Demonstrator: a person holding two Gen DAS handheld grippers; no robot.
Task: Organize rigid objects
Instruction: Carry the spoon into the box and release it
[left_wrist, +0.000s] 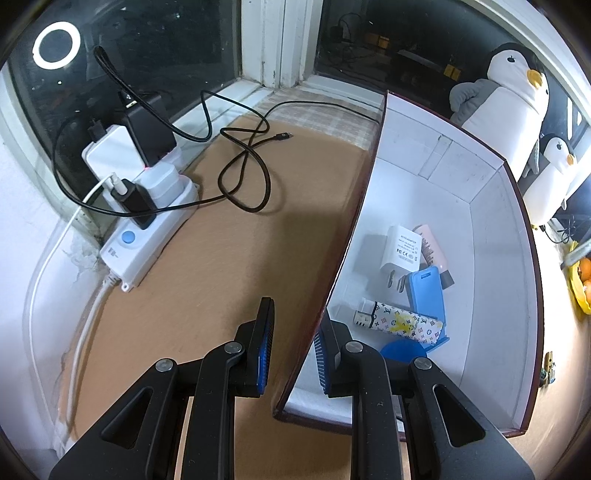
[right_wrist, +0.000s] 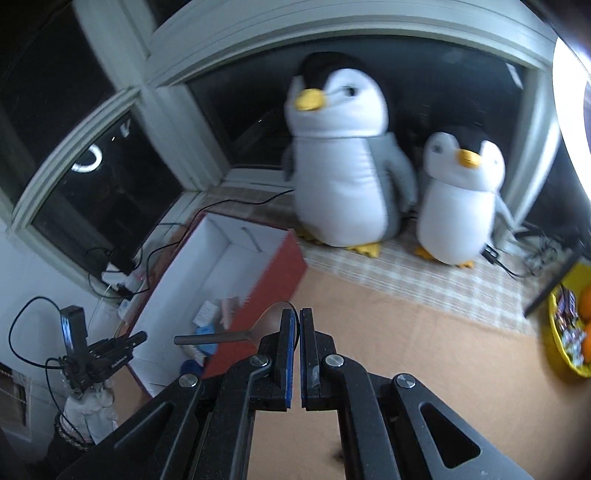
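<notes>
A red box with a white inside (left_wrist: 491, 258) stands on the brown table; it also shows in the right wrist view (right_wrist: 280, 273). In it lie a white power adapter (left_wrist: 400, 251), a pink item (left_wrist: 434, 247), a blue phone stand (left_wrist: 426, 291) and a patterned lighter (left_wrist: 402, 321). My left gripper (left_wrist: 293, 339) straddles the box's left wall, jaws apart on either side without clamping it. My right gripper (right_wrist: 296, 325) is shut on a metal spoon (right_wrist: 236, 334), held above the table near the box's right wall, handle pointing left over the box.
A white power strip (left_wrist: 147, 221) with chargers and a black cable (left_wrist: 243, 173) lie on the table's left. Two plush penguins (right_wrist: 343, 155) stand by the window. A yellow bowl of fruit and snacks (right_wrist: 569, 332) sits at the right.
</notes>
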